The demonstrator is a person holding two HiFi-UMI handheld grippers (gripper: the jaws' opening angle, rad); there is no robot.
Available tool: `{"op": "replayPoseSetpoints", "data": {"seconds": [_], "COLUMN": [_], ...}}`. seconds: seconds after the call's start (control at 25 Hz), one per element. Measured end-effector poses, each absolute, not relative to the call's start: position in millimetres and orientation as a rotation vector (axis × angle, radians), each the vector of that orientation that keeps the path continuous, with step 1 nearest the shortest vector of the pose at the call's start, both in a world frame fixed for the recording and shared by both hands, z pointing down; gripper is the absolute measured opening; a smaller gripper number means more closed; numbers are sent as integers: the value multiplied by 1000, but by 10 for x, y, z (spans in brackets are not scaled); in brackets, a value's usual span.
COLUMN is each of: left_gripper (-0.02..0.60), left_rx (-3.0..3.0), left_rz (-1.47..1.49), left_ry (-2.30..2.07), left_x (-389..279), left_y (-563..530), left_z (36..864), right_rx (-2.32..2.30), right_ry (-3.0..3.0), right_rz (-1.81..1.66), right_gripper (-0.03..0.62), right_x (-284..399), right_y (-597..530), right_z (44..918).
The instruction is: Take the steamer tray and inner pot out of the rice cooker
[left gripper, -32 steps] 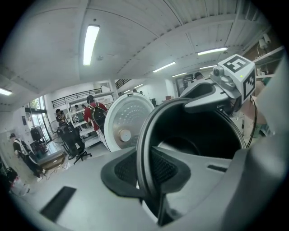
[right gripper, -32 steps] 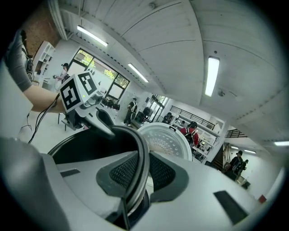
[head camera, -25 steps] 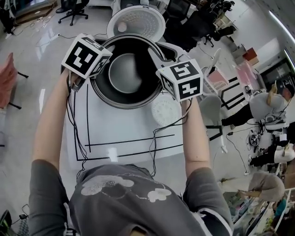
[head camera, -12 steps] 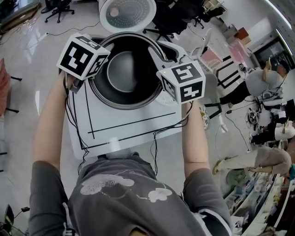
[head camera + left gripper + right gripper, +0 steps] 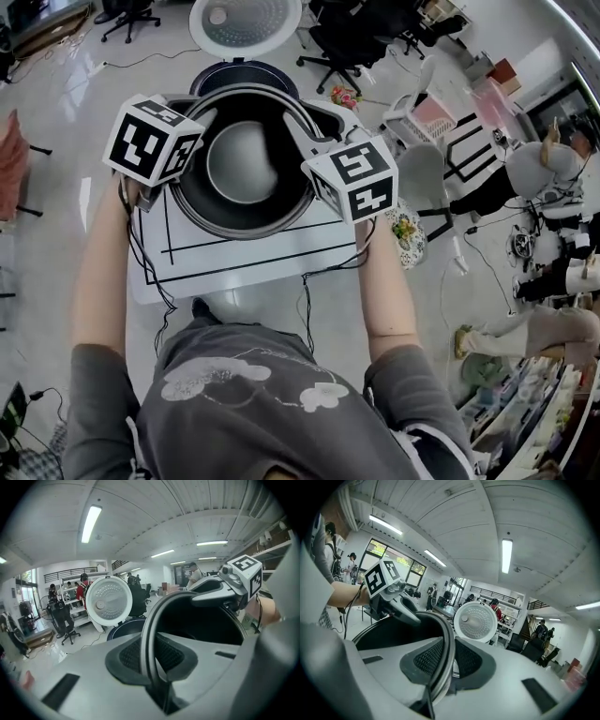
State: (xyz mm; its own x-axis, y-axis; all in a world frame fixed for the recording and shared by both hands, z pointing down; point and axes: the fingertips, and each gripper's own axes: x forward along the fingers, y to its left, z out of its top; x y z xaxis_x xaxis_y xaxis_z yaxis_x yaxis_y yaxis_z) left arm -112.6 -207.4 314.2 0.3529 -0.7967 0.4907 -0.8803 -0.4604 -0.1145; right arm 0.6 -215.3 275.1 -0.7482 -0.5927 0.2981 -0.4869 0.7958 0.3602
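I hold the inner pot [image 5: 242,167] by its rim from two sides. My left claw [image 5: 152,654] is pinched on the lip at one side and my right claw [image 5: 443,660] on the lip opposite, each with a pad inside and a pad outside the thin metal. The pot hangs just in front of the rice cooker [image 5: 246,77], on my side of it, above the white table [image 5: 234,267]. The pot is empty, its grey bottom bare. The cooker's lid [image 5: 246,23] stands open at the cooker's far side. The pot hides most of the cooker's well.
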Motion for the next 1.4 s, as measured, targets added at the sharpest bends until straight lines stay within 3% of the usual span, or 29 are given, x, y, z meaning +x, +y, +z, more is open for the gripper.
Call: {"op": "replayPoseSetpoints", "data": {"seconds": [0.76,1.4], "left_gripper": [55,52], "left_rx": [2104,2037], "left_rz": [794,973], "left_ry": [-1518,-1404], "left_x": [-1073,-1175], "left_y": [-1332,-1422], "left_z": [4251,5063], "right_rx": [575,601], "right_ry": [-2631,-2537], "right_rz": [-118,220], "right_gripper": [95,81], "right_x": [43,-49], "right_y": [-1615,-1749], "right_z": [3850,4837]}}
